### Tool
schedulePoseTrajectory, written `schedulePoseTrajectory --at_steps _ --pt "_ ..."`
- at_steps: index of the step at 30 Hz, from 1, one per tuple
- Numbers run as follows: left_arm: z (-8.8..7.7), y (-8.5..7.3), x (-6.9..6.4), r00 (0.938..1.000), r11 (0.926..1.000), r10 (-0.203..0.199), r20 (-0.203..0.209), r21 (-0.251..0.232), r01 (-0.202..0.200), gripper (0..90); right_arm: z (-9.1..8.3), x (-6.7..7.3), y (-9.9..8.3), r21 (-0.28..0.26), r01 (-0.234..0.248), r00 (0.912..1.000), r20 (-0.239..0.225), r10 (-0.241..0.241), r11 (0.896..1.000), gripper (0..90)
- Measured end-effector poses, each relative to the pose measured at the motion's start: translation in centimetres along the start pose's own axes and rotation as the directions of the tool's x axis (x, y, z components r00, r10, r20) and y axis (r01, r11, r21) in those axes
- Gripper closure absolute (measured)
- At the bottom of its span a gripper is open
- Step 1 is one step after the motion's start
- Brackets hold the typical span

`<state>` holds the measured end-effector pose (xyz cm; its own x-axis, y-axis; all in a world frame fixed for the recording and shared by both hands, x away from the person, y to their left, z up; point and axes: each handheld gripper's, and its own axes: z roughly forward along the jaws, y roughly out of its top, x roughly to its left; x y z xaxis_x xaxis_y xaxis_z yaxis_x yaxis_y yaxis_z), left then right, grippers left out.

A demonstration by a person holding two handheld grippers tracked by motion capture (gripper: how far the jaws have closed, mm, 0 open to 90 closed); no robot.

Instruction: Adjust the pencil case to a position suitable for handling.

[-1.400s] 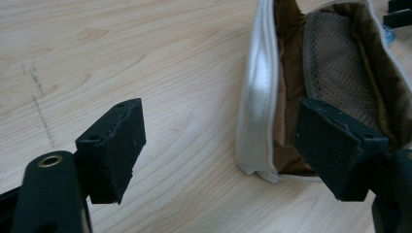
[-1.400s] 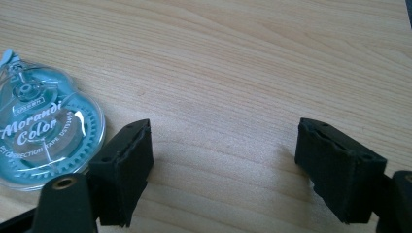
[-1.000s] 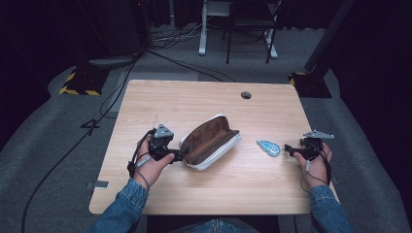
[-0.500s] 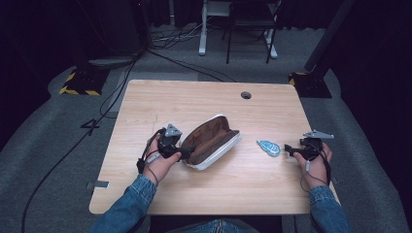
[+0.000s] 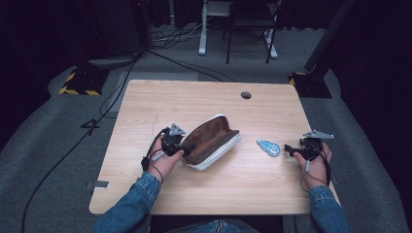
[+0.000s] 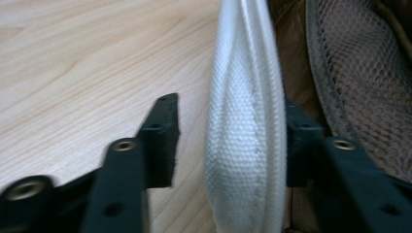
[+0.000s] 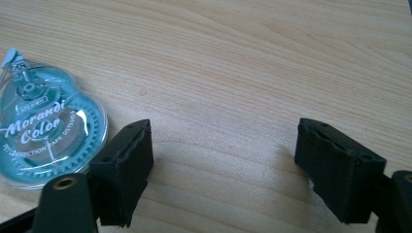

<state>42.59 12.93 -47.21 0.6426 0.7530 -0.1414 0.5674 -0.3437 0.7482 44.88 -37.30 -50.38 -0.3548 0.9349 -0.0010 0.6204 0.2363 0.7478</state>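
We see the left gripper point(image 5: 186, 147) at the pouch point(image 5: 212, 141) — jaws apart, straddling its white rim, one inside, one outside. Right of the pouch lies a blue tape dispenser point(image 5: 268, 147); beyond it the right gripper point(image 5: 287, 150), jaws wide, empty — on the table point(image 5: 204, 97).
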Motion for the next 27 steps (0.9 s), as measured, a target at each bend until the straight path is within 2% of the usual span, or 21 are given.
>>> schedulePoseTrajectory --at_steps 1,2,3,5,8,13,17,27 --pt "0.1 0.0 0.0 1.0 1.0 -0.005 0.002 0.005 0.005 68.9 0.0 0.0 0.0 0.0 0.0 1.0 0.0 0.0 1.0 21.9" --pt "0.1 -0.1 0.0 0.9999 0.9999 -0.011 0.002 0.007 0.011 68.9 0.0 0.0 0.0 0.0 0.0 1.0 0.0 0.0 1.0 21.9" --pt "0.1 -0.1 0.1 0.9998 0.9997 -0.019 0.011 0.014 0.019 80.3 0.0 0.0 0.0 0.0 0.0 1.0 -0.001 0.0 1.0 21.9" --pt "0.1 -0.1 0.1 0.9997 0.9997 -0.02 0.012 0.013 0.02 83.3 0.0 0.0 0.0 0.0 0.0 1.0 0.0 0.0 1.0 21.9" --pt "0.1 -0.1 0.0 1.0 0.9999 -0.008 0.0 0.014 0.008 84.5 0.0 0.0 0.0 0.001 0.001 1.0 -0.001 -0.001 1.0 21.9" --pt "0.1 -0.1 0.2 0.9996 0.9995 -0.027 0.012 0.013 0.027 85.0 0.0 0.0 0.0 0.0 0.0 1.0 -0.001 0.0 1.0 21.9" --pt "0.0 -0.2 0.1 0.9976 0.9983 -0.058 0.038 0.008 0.058 85.5 0.0 0.0 0.0 0.0 0.0 1.0 -0.001 0.0 1.0 22.0" --pt "-1.0 0.2 -0.5 0.9959 0.9991 -0.043 0.079 -0.001 0.044 85.8 0.0 0.0 0.0 0.0 0.001 1.0 -0.002 -0.001 1.0 22.4"
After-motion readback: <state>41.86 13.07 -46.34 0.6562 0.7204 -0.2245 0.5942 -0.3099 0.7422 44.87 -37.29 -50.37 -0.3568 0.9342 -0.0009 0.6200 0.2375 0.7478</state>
